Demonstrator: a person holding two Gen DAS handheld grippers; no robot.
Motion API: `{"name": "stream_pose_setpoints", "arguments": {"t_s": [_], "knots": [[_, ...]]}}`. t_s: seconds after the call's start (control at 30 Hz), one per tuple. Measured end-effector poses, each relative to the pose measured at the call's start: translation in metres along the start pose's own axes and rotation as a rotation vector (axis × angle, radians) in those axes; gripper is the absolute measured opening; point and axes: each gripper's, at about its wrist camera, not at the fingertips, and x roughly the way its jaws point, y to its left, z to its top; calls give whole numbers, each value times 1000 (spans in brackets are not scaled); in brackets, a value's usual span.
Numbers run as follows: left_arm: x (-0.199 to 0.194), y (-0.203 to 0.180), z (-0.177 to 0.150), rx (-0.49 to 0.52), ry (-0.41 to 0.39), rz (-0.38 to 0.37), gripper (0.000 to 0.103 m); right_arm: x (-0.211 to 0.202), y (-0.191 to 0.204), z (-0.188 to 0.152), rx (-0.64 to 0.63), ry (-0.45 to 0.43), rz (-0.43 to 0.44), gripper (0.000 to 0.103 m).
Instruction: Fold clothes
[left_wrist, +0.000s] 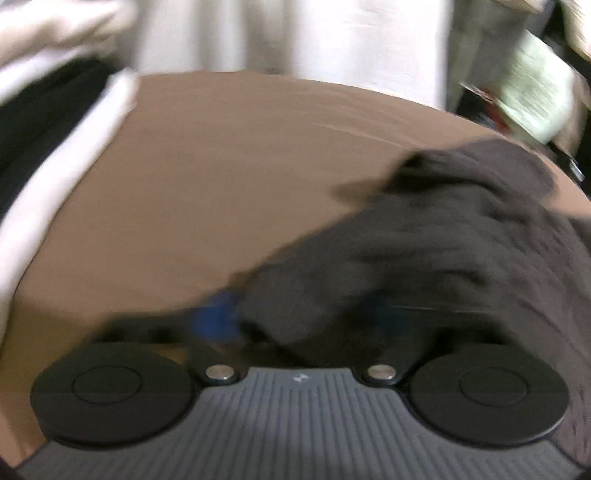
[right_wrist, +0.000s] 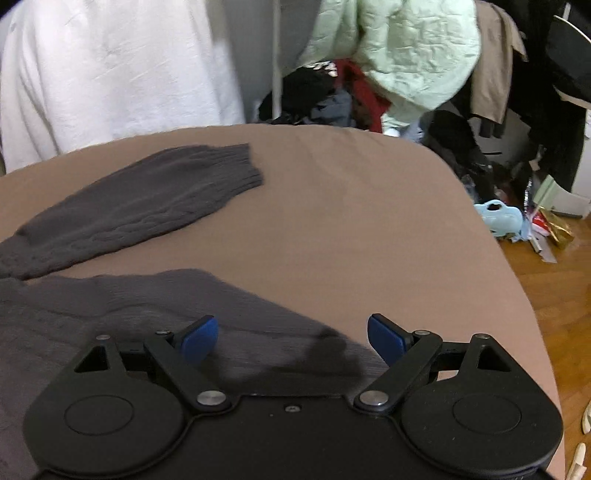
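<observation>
A dark grey cable-knit sweater (right_wrist: 110, 306) lies on a bed with a brown sheet (right_wrist: 369, 221). Its sleeve (right_wrist: 147, 206) stretches toward the far left, cuff outward. My right gripper (right_wrist: 291, 339) hovers open over the sweater's near edge, and nothing is between its blue pads (right_wrist: 199, 339). The left wrist view is blurred. There my left gripper (left_wrist: 299, 317) is closed on a raised bunch of the sweater (left_wrist: 443, 240). The cloth fills the gap between the pads and hides most of the right one, while the rest drapes off to the right over the sheet (left_wrist: 221, 166).
White fabric (right_wrist: 110, 74) hangs behind the bed's far edge and also shows at the left (left_wrist: 55, 166). A pale green quilted jacket (right_wrist: 406, 48) hangs over a pile of dark clothes. Clutter, including a light blue item (right_wrist: 498, 218), lies on the wooden floor (right_wrist: 561, 295) to the right of the bed.
</observation>
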Motion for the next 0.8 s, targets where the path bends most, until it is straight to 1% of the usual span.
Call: {"name": "stream_pose_setpoints", "arguments": {"t_s": [0.03, 0.07, 0.13, 0.17, 0.2, 0.23, 0.3, 0.33, 0.37, 0.4, 0.43, 0.47, 0.5, 0.53, 0.6, 0.63, 0.67, 0.7, 0.73, 0.77, 0.8], "knots": [[-7, -14, 4, 80, -12, 39, 18, 1, -4, -1, 15, 1, 0, 92], [-18, -28, 10, 176, -62, 112, 17, 5, -7, -2, 34, 15, 4, 92], [-46, -50, 28, 351, -199, 252, 17, 16, -12, -5, 73, 64, 19, 92], [-61, -55, 40, 378, -254, 290, 18, 20, -13, -7, 88, 77, 26, 92], [-73, -51, 56, 334, -289, 306, 18, 23, -13, -10, 101, 80, 29, 92], [-82, -46, 71, 285, -318, 337, 9, 25, -13, -12, 109, 78, 30, 92], [-88, -34, 92, 196, -342, 383, 9, 27, -13, -17, 118, 63, 30, 92], [-85, -28, 97, 156, -332, 404, 9, 26, -13, -19, 127, 57, 32, 92], [-76, -23, 98, 120, -304, 425, 11, 26, -14, -21, 132, 58, 37, 92], [-65, -19, 97, 91, -257, 439, 15, 26, -14, -21, 136, 63, 42, 92], [-51, -15, 92, 71, -175, 439, 27, 25, -16, -22, 133, 68, 41, 92], [-40, -12, 82, 45, -93, 426, 30, 25, -17, -23, 125, 72, 37, 92], [-35, -9, 69, 15, -33, 408, 30, 24, -18, -24, 116, 76, 34, 92], [-35, -8, 57, -7, 0, 387, 30, 23, -19, -26, 111, 79, 33, 92], [-49, -13, 33, -31, 2, 339, 36, 24, -26, -31, 136, 98, 48, 94], [-56, -15, 21, -43, 3, 315, 45, 26, -30, -34, 161, 115, 67, 94], [-62, -17, 12, -54, 2, 294, 50, 28, -32, -38, 180, 123, 86, 94], [-69, -18, 4, -63, -4, 276, 50, 28, -33, -43, 190, 123, 101, 92], [-74, -21, -2, -73, -1, 259, 51, 26, -31, -46, 179, 105, 114, 78], [-76, -25, -8, -93, 13, 245, 51, 22, -25, -48, 153, 73, 126, 34], [-79, -27, -13, -123, 30, 235, 51, 11, -18, -49, 166, 18, 135, 17]]}}
